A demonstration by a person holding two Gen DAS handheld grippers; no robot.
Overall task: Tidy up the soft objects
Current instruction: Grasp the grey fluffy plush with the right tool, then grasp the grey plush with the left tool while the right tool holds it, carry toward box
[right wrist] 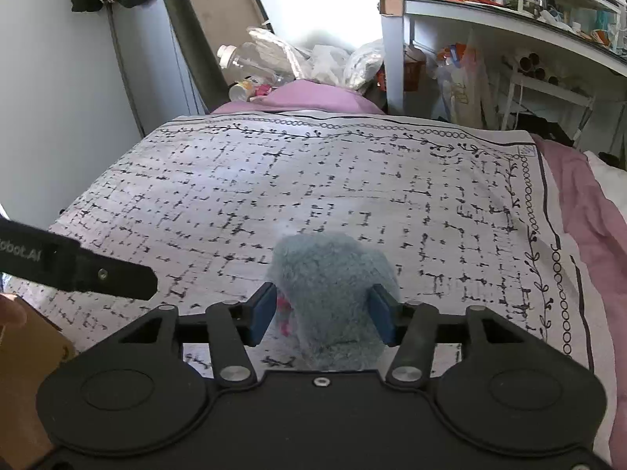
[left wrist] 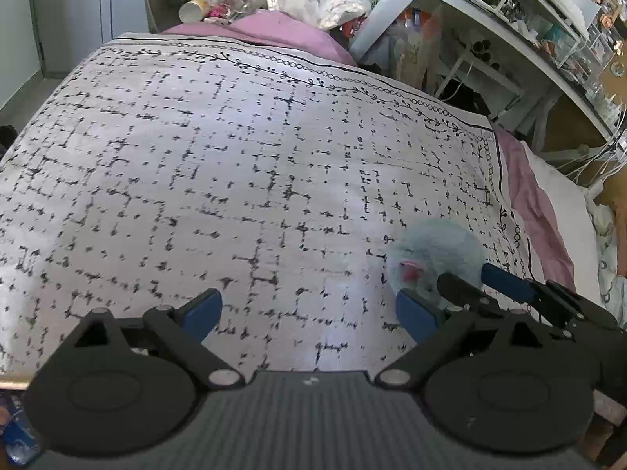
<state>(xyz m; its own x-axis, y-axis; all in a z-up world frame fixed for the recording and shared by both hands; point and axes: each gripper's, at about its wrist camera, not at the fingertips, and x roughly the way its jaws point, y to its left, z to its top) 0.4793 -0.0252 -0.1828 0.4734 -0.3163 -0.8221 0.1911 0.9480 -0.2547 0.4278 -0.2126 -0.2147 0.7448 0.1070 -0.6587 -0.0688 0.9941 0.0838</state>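
Note:
A fluffy pale blue plush toy (right wrist: pixel 333 293) with a pink detail sits between the blue pads of my right gripper (right wrist: pixel 322 313), which is shut on it just above the patterned bedspread (right wrist: pixel 313 180). In the left wrist view the same toy (left wrist: pixel 435 258) shows at the right, held by the right gripper (left wrist: pixel 474 280). My left gripper (left wrist: pixel 309 313) is open and empty over the bedspread (left wrist: pixel 235 156). Its black finger shows at the left of the right wrist view (right wrist: pixel 98 274).
A pink sheet (right wrist: pixel 321 96) lies under the bedspread. Plastic bags and bottles (right wrist: pixel 282 62) pile at the bed's far end. A cluttered white desk (right wrist: pixel 509 19) stands on the right. A brown cardboard box (right wrist: pixel 27 348) is at the near left.

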